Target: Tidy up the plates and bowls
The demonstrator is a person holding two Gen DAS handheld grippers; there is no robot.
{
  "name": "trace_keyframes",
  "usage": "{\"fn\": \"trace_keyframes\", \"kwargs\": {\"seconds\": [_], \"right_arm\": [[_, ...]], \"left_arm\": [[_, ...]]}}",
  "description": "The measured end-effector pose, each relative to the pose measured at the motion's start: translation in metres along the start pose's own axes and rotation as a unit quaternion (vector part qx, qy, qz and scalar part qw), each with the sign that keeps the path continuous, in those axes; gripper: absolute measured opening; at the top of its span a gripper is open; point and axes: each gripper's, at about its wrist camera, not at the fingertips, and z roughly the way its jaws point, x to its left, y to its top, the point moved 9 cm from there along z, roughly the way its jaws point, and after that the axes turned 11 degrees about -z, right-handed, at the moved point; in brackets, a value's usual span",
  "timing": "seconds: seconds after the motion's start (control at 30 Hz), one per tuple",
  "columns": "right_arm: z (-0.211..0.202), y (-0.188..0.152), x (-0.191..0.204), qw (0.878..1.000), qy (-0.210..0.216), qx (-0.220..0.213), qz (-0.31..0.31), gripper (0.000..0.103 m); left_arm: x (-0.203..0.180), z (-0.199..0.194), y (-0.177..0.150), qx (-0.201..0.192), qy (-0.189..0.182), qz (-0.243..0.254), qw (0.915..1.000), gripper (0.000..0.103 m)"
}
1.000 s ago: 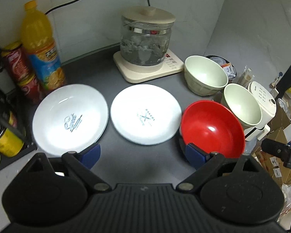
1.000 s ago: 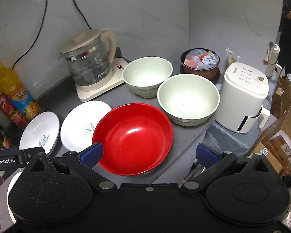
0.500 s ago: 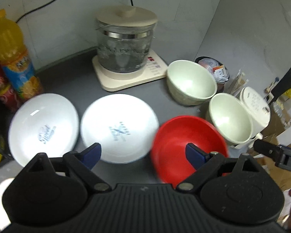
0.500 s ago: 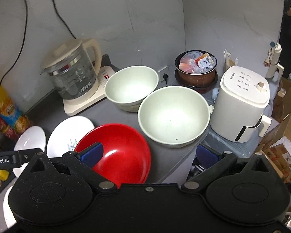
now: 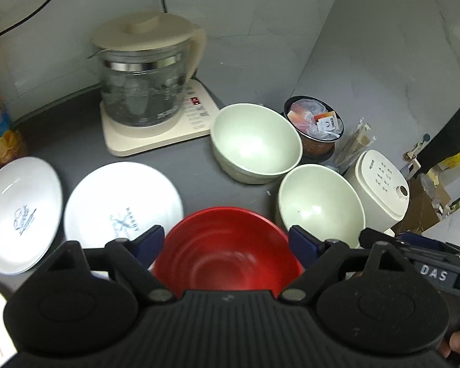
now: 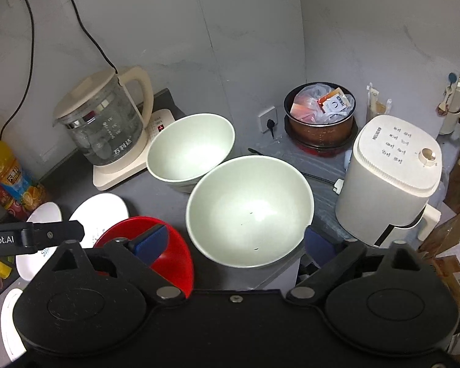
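Left wrist view looks down, close over the red bowl. Right wrist view faces the pale bowl. Both share the kettle.

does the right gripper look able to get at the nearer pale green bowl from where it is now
Probably yes. The right gripper has its jaws open and straddles the nearer pale green bowl, with nothing in between. The red bowl sits just left, beside the left finger.

Blue pads are carried on the black, ribbed left gripper, with silver pivot screws. White "Robot.AI" lettering is seen beside the matching right gripper.
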Motion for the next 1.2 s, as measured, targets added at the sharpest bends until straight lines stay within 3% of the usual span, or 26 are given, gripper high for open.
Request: {"fn": "trace_keyframes", "kwargs": {"seconds": [0.37, 0.5, 0.93, 1.03, 1.2], "right_arm": [[0.042, -0.003, -0.045, 0.999, 0.011, 0.036, 0.012, 0.077], [0.057, -0.008, -0.056, 0.998, 0.024, 0.055, 0.019, 0.067], [0.103, -0.012, -0.07, 0.993, 0.058, 0.101, 0.023, 0.052], [0.113, -0.013, -0.071, 0.991, 0.064, 0.112, 0.024, 0.047], [0.127, -0.013, -0.071, 0.99, 0.066, 0.124, 0.015, 0.043]], "left_arm": [[-0.036, 0.04, 0.009, 0.011, -0.002, -0.014, 0.9998, 0.066], [-0.047, 0.06, 0.012, 0.019, 0.002, -0.017, 0.9997, 0.058], [-0.067, 0.127, 0.014, 0.051, 0.017, -0.019, 0.9984, 0.039], [-0.07, 0.14, 0.014, 0.061, 0.02, -0.023, 0.9977, 0.026], [-0.073, 0.156, 0.014, 0.071, 0.024, -0.024, 0.9969, 0.018]]}}
